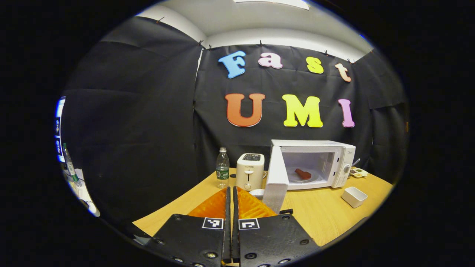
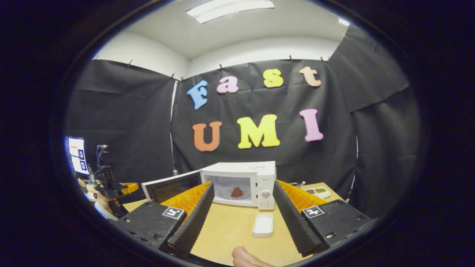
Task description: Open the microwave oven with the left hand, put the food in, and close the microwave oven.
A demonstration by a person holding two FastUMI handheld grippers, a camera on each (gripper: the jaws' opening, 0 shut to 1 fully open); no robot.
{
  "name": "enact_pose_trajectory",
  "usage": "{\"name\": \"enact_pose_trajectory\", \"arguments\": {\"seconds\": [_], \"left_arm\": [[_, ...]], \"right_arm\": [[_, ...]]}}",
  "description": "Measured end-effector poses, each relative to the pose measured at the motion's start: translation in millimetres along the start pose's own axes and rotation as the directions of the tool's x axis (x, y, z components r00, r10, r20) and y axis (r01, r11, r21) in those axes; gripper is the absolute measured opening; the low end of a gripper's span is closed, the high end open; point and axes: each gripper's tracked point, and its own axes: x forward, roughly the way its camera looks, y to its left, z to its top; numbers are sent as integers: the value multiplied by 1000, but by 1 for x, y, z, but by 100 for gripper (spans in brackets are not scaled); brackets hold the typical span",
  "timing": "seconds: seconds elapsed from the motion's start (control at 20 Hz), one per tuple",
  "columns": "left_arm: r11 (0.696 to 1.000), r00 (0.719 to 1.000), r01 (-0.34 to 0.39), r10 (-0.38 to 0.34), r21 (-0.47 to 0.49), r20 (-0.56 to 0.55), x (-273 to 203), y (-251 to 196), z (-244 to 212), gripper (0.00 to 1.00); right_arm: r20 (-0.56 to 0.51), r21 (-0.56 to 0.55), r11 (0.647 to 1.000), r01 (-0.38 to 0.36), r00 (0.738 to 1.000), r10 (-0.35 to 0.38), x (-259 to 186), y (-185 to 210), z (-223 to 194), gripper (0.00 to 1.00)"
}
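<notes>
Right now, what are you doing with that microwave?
A person is holding tongs in each hand at a wooden table. The microwave stands with its door swung open, and a brown piece of food already sits inside. The left tongs are shut and empty, the right tongs open. An empty white dish sits in front. Closing the door is what's left.

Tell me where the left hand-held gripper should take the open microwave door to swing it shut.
Take the microwave door at its free vertical edge, the one nearest the left hand-held gripper, coming from its outer face. It stands swung out on the oven's left side, with the food already inside, so a push there, far from the hinge, probably closes it most easily. The closed fingers could simply push.
</notes>
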Motion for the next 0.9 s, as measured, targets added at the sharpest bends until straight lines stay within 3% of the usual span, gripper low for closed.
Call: {"name": "enact_pose_trajectory", "arguments": {"seconds": [0.05, 0.1, 0.2, 0.25, 0.3, 0.35, 0.4, 0.5, 0.55, 0.6, 0.7, 0.75, 0.8, 0.85, 0.9], "left_arm": [[1000, 1000, 17, -17, -13, -3, 7, 1, -5, 1], [999, 999, 33, -33, -26, 1, 14, 1, -6, 1], [998, 999, 51, -52, -48, -14, 24, 2, -20, 0], [997, 998, 63, -64, -52, -23, 26, 0, -25, 0], [996, 997, 68, -69, -53, -32, 25, -3, -29, 0], [996, 997, 73, -75, -43, -32, 23, -5, -31, 0], [996, 996, 85, -87, -34, -35, 23, -10, -33, 0], [994, 994, 108, -109, -32, -28, 19, -20, -31, 0], [992, 992, 124, -125, -33, -34, 18, -29, -32, 0], [990, 990, 140, -141, -31, -33, 15, -36, -31, 0], [983, 983, 180, -181, -20, -26, 15, -56, -30, 0], [979, 979, 202, -202, -19, -25, 16, -67, -31, 17], [975, 974, 222, -222, -20, -32, 17, -76, -33, 0], [971, 970, 240, -240, -19, -39, 18, -87, -36, 0], [966, 965, 257, -258, -12, -43, 21, -99, -38, 0]], "right_arm": [[2, -10, 1000, 14, 1000, -14, -7, -7, 1, 100], [1, -16, 1000, 18, 1000, -18, -14, -12, 1, 90], [-12, -2, 1000, 2, 1000, -2, -26, -14, -1, 90], [-28, 13, 1000, -8, 1000, 9, -31, -15, -4, 100], [-40, 27, 999, -19, 999, 20, -37, -15, -6, 100], [-37, 33, 999, -25, 999, 26, -41, -18, -3, 90], [-30, 32, 999, -17, 999, 18, -43, -22, 1, 100], [-27, 20, 1000, 6, 1000, -6, -45, -31, 1, 100], [-31, 21, 1000, 7, 1000, -6, -45, -31, -1, 90], [-41, 23, 1000, 7, 999, -7, -46, -30, -4, 100], [-59, 24, 1000, 6, 998, -4, -48, -30, -7, 100], [-56, 22, 1000, 8, 998, -7, -50, -30, -4, 100], [-48, 17, 1000, 14, 999, -14, -52, -32, -1, 100], [-41, 12, 1000, 26, 999, -26, -54, -36, 3, 90], [-32, 8, 999, 37, 999, -37, -55, -40, 5, 100]]}}
